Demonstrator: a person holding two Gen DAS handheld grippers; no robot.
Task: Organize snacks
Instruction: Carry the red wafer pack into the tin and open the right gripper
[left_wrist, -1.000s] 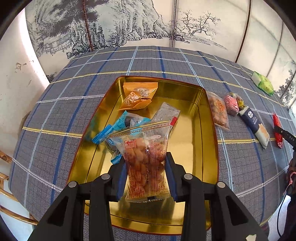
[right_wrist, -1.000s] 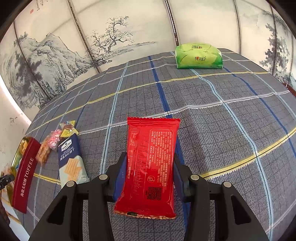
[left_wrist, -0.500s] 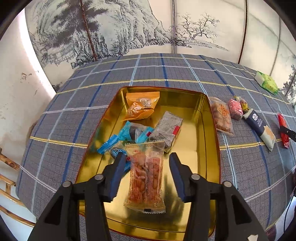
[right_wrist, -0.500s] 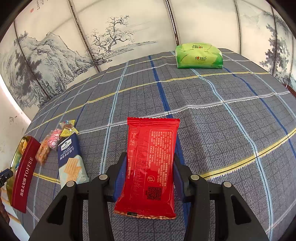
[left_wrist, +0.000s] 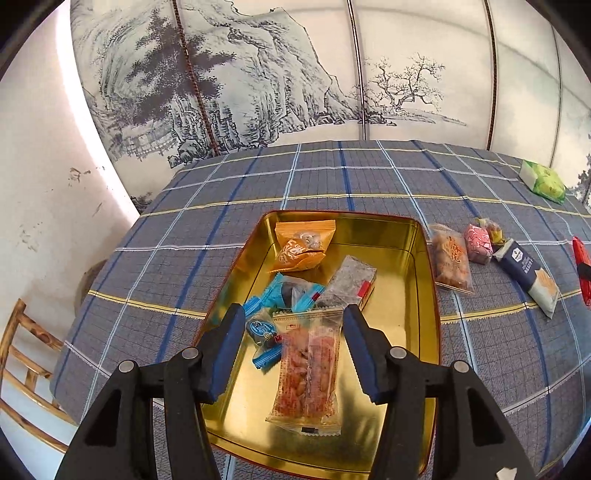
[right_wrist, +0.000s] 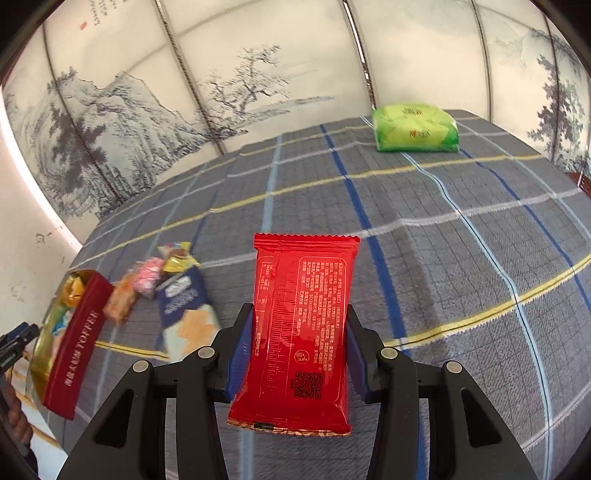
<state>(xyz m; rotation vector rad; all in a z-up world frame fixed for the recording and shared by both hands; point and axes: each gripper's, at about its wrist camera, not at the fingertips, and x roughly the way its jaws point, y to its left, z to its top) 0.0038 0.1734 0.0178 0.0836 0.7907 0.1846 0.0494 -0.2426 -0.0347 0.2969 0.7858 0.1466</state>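
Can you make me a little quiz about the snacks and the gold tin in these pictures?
1. True or false: the red packet is held between the right gripper's jaws.
2. Where does the clear peanut packet lie? A) on the cloth B) in the gold tin C) in the left gripper's grip
3. What colour is the pack at the table's far end?

Key: 1 true; 2 B; 3 green.

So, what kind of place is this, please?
Probably a room in a home, perhaps a dining corner: a table under a plaid cloth, ink-landscape panels behind it, and a wooden chair beside it. Snacks and a gold tin lie on the cloth.
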